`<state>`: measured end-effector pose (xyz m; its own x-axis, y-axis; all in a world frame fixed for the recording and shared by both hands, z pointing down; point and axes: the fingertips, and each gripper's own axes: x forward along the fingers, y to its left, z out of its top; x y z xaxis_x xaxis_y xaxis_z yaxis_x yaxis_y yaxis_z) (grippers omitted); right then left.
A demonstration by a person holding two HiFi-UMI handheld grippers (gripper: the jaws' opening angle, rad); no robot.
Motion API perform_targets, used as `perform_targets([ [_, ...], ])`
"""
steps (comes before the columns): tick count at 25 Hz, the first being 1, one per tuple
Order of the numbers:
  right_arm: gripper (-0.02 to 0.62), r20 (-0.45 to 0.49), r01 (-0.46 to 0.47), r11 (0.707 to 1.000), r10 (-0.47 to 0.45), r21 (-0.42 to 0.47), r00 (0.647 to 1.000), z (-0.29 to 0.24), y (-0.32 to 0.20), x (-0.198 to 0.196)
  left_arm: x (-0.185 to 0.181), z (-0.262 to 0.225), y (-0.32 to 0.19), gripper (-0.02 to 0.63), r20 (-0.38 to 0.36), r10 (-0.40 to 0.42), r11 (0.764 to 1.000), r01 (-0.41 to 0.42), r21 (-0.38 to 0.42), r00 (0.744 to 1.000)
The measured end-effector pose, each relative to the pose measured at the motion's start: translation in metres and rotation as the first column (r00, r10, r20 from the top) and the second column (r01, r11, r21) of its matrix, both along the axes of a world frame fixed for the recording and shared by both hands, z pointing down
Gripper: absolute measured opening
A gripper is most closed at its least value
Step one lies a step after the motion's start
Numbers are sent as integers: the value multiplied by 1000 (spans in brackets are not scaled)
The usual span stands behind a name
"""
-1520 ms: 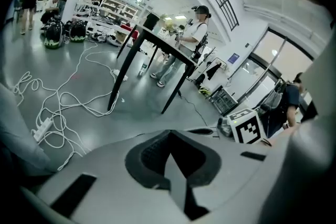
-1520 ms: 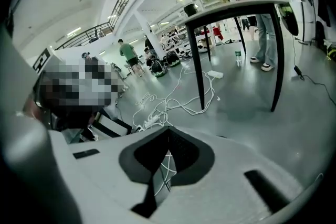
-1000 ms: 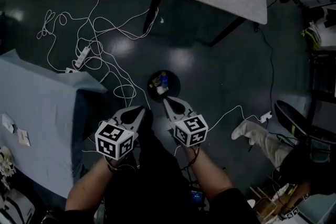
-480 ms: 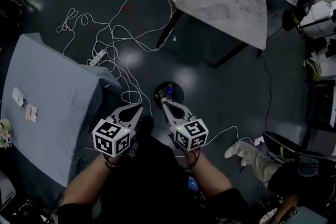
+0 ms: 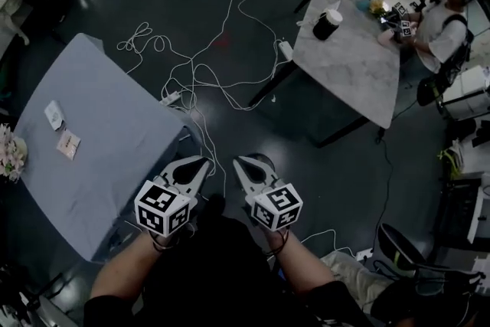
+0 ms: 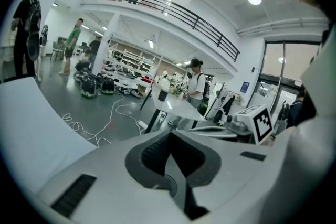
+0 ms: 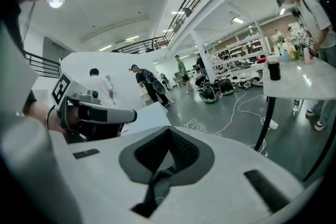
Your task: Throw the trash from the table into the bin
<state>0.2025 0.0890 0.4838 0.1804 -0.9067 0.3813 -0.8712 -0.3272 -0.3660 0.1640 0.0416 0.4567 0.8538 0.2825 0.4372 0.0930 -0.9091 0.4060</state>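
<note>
Both grippers hang side by side over the dark floor in the head view. My left gripper [image 5: 204, 161] is shut with nothing in it, and its jaws meet at the tip in the left gripper view [image 6: 169, 134]. My right gripper [image 5: 236, 161] is shut and empty too [image 7: 168, 131]. The small round dark bin [image 5: 266, 159] stands on the floor just past the right gripper's tip, mostly hidden by it. Left of the grippers is the table with a grey-blue cloth [image 5: 107, 142]; two small paper scraps [image 5: 53, 115] [image 5: 67, 143] lie on it.
White cables [image 5: 207, 73] and a power strip [image 5: 170, 97] sprawl over the floor ahead. A marble table [image 5: 348, 65] with a black cup [image 5: 328, 24] stands at the upper right, where a person [image 5: 442, 19] sits. Flowers [image 5: 9, 153] sit on the cloth's left edge.
Both grippers have risen and tilted up, still shut. The view swung up: the bin slid under the right gripper's tip, and more of the cloth-covered table and the far marble table came into sight.
</note>
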Motion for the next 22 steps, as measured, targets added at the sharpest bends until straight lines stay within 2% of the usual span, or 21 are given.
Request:
perform_targets([
  [6, 3, -29, 105, 994, -104, 35, 994, -35, -62, -35, -38, -31, -45, 14, -34, -66, 996, 68, 53, 997],
  [11, 3, -55, 225, 972, -221, 63, 974, -59, -120, -69, -72, -62, -90, 14, -86, -160, 982, 167, 83, 983],
  [16, 3, -82, 318, 943, -311, 94, 947, -77, -174, -104, -122, -80, -148, 14, -120, -303, 945, 314, 88, 945],
  [22, 3, -106, 417, 903, -406, 106, 908, -81, -230, -149, -191, -75, -205, 14, -141, -421, 889, 439, 131, 896],
])
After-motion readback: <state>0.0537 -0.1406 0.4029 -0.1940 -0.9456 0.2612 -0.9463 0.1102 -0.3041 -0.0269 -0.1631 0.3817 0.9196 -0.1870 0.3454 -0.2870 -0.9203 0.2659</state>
